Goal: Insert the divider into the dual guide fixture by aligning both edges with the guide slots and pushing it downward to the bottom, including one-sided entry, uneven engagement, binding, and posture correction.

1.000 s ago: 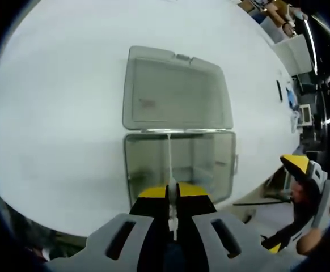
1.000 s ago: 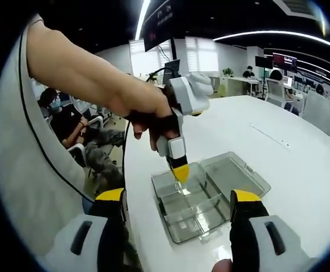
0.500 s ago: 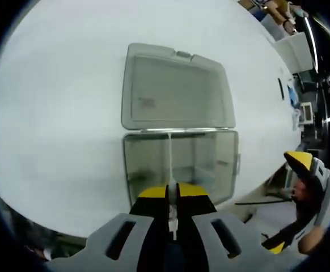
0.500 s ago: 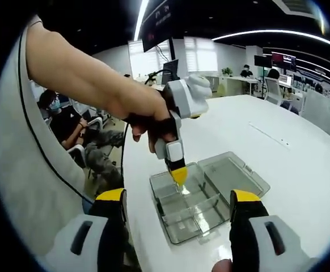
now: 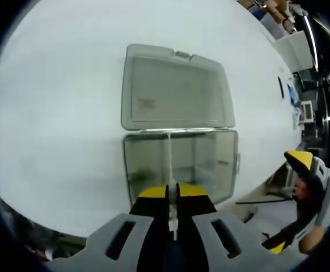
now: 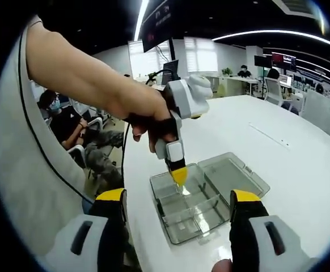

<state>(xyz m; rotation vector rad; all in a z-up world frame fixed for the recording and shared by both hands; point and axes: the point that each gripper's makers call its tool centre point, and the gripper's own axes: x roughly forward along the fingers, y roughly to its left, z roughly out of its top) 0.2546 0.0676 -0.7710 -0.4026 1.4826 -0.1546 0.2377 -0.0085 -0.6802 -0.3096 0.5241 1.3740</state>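
The biggest risk from here is that the divider (image 5: 169,164) goes in crooked: if one edge catches its slot before the other, or the left gripper (image 5: 172,195) tips even a little while pressing, the thin sheet will likely bind partway down and flex instead of sliding to the bottom. A hard push against a jam could also shove the light plastic box (image 5: 179,164) across the smooth white desk (image 5: 57,113), since nothing is steadying it. In the left gripper view the jaws are clenched on the divider, which shows edge-on as a thin pale line rising from between the yellow tips and running over the open tray toward the hinge. The line sits left of the tray's middle, beside what looks like another partition already inside. The open lid (image 5: 176,88) lies flat on the desk beyond. In the right gripper view, the left gripper (image 6: 180,177) stands nearly upright over the box (image 6: 196,204), its yellow tip down at the near-left part of the tray; how deep the divider sits is too small to tell. The right gripper (image 6: 179,212) hangs back above the desk edge, its jaws spread wide and empty, well apart from the box.
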